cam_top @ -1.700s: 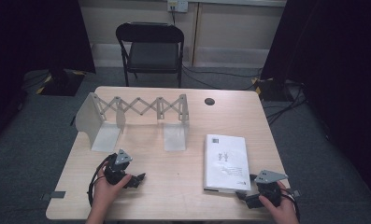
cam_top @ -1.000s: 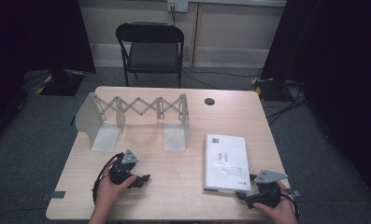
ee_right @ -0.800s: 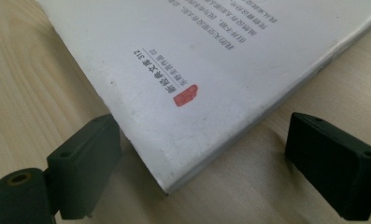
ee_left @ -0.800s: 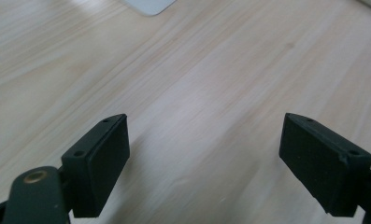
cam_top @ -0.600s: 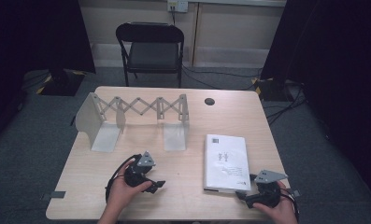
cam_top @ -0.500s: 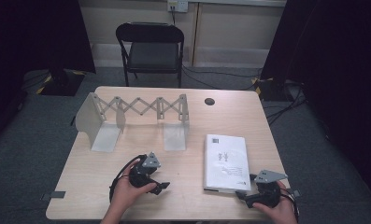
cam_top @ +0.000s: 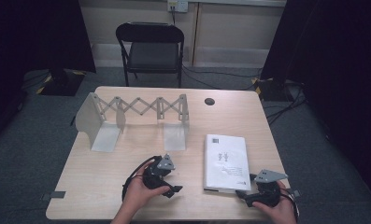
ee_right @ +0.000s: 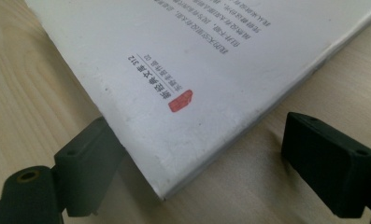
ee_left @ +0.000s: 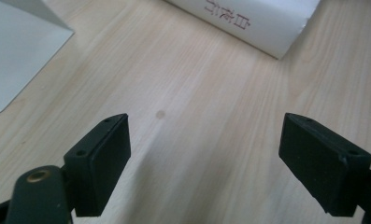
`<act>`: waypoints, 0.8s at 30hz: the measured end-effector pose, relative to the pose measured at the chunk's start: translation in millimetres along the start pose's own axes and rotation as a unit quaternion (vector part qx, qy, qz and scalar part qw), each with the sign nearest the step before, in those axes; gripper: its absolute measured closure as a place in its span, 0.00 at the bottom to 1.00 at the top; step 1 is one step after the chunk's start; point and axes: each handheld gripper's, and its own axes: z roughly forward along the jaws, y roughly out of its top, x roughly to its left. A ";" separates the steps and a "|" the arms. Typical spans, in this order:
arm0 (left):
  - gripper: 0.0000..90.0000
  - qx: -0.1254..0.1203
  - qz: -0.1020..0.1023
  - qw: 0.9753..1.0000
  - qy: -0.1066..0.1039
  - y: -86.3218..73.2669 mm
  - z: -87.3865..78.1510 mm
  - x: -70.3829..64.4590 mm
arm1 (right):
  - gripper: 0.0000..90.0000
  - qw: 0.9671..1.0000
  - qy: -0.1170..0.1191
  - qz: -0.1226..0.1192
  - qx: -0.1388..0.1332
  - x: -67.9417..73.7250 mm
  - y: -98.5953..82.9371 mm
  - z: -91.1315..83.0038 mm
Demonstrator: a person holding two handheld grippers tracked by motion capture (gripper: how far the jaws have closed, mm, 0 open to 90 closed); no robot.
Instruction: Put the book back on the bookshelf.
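A white book (cam_top: pixel 225 161) lies flat on the right half of the wooden table (cam_top: pixel 103 186), back cover up with small print and a red stamp (ee_right: pixel 180 101). My right gripper (cam_top: pixel 243 194) is open at the book's near right corner (ee_right: pixel 162 191), which pokes between its jaws; the left jaw sits partly under the book's edge. My left gripper (cam_top: pixel 174 190) is open over bare wood, left of the book (ee_left: pixel 248 23), nothing between its jaws (ee_left: pixel 204 163).
A grey metal expanding book rack (cam_top: pixel 136 116) stands at the back left, one of its base plates (ee_left: pixel 15 60) close to my left gripper. A dark round cap (cam_top: pixel 209 101) is set in the far tabletop. A black folding chair (cam_top: pixel 150 44) stands beyond the table.
My left gripper has moved right across the table's front, from near the left side toward the book. The right gripper has stayed at the book's near corner.
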 end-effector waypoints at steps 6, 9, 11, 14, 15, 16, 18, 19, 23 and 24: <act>0.19 0.008 0.016 1.000 -0.017 9.7 10.1 -10.5 | 0.22 1.000 0.005 -0.001 -0.003 2.4 0.6 -0.4; 0.19 0.010 0.024 0.999 -0.022 14.2 15.5 -15.7 | 0.24 1.000 0.007 -0.005 -0.006 8.0 3.3 2.0; 0.19 0.011 0.026 0.999 -0.023 16.1 18.0 -17.7 | 0.23 1.000 0.003 -0.001 0.002 9.5 6.1 3.0; 0.19 0.015 0.032 0.999 -0.031 20.8 25.3 -21.4 | 0.23 1.000 0.001 0.001 0.002 9.8 6.5 3.6; 0.19 0.013 0.032 0.999 -0.030 21.6 27.6 -22.3 | 0.23 1.000 -0.001 0.002 0.004 10.3 7.1 3.7; 0.19 0.014 0.033 0.999 -0.030 22.7 29.1 -22.6 | 0.22 1.000 -0.002 0.002 0.007 10.6 7.7 3.7; 0.19 0.013 0.032 0.999 -0.032 23.6 30.9 -22.9 | 0.22 1.000 -0.001 0.004 0.011 10.7 8.9 3.8; 0.19 0.013 0.033 0.999 -0.034 25.0 33.5 -23.5 | 0.22 1.000 -0.001 0.004 0.011 10.7 9.0 3.8; 0.19 0.014 0.034 0.999 -0.039 29.8 40.4 -25.6 | 0.23 1.000 -0.005 0.007 0.009 12.7 9.5 5.0; 0.19 0.015 0.036 0.998 -0.040 30.9 41.5 -26.2 | 0.23 1.000 -0.007 0.009 0.008 13.4 9.9 5.6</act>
